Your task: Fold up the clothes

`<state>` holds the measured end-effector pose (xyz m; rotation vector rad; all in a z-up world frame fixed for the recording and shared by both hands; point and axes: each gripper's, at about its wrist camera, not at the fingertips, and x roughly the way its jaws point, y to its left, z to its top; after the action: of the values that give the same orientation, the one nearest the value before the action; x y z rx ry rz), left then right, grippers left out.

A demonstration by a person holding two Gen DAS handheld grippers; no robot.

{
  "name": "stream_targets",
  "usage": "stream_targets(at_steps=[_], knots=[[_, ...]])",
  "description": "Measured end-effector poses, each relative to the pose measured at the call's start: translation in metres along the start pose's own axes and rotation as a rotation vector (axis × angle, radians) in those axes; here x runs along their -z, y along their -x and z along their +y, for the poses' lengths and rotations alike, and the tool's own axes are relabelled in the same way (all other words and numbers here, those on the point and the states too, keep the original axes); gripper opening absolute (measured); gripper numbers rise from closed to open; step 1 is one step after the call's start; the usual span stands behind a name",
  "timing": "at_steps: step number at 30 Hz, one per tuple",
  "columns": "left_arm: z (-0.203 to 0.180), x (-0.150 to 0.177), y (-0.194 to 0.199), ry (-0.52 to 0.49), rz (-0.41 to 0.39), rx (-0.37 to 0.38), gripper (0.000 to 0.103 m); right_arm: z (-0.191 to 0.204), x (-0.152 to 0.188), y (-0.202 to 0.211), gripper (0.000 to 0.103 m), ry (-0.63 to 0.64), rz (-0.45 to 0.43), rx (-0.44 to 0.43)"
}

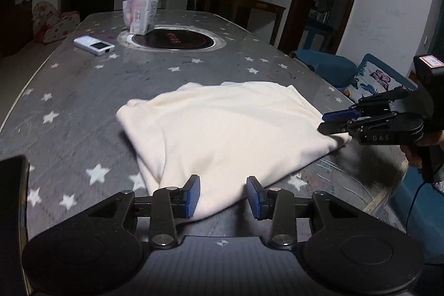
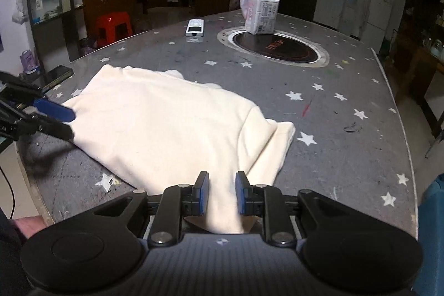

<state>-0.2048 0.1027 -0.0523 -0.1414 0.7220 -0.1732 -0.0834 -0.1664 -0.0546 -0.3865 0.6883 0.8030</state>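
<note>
The left gripper (image 1: 222,192) sits low at the near edge of the cream cloth (image 1: 222,126). Its two blue pads (image 1: 192,194) stand apart with cloth between them, so it is open — around the edge, not pinching it. The right gripper (image 2: 222,192) is at another corner of the same cloth. Its pads are closer together, with a strip of cloth running between them. The left view shows its tips (image 1: 333,122) right at the cloth corner, but I cannot tell if they squeeze it or only touch it.

The cloth lies in the middle of the gray table with white stars (image 1: 83,107), already folded over once or more, with a lumpy far side. Farther off sit a white remote (image 1: 94,45), a round black hob (image 1: 174,39) and a pack of tissues (image 1: 141,14) — all well away from the cloth.

I think the step in hand is grabbing two corners for the next fold. To do it well, both grippers should catch every layer at the edge, not just the top one. They should close firmly, lift together at the same height, and keep the edge tight between them so the fold lands straight. The lumpy far side may need smoothing.
</note>
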Motion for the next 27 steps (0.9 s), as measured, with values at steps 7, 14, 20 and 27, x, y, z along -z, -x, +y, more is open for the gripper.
stream_targets(at_steps=[7, 14, 20, 27], knots=[[0.007, 0.003, 0.003, 0.005, 0.014, -0.016, 0.036, 0.007, 0.007, 0.001, 0.02, 0.025, 0.044, 0.015], [0.017, -0.002, 0.009, 0.003, 0.036, 0.023, 0.039, 0.017, 0.013, 0.012, 0.02, -0.004, 0.065, -0.013], [0.016, -0.023, 0.016, -0.028, -0.029, 0.041, 0.047, 0.003, -0.012, 0.019, 0.02, -0.03, 0.037, -0.023], [0.027, -0.047, -0.009, 0.001, -0.048, 0.029, 0.047, -0.027, -0.035, -0.018, 0.02, -0.127, 0.02, 0.006]])
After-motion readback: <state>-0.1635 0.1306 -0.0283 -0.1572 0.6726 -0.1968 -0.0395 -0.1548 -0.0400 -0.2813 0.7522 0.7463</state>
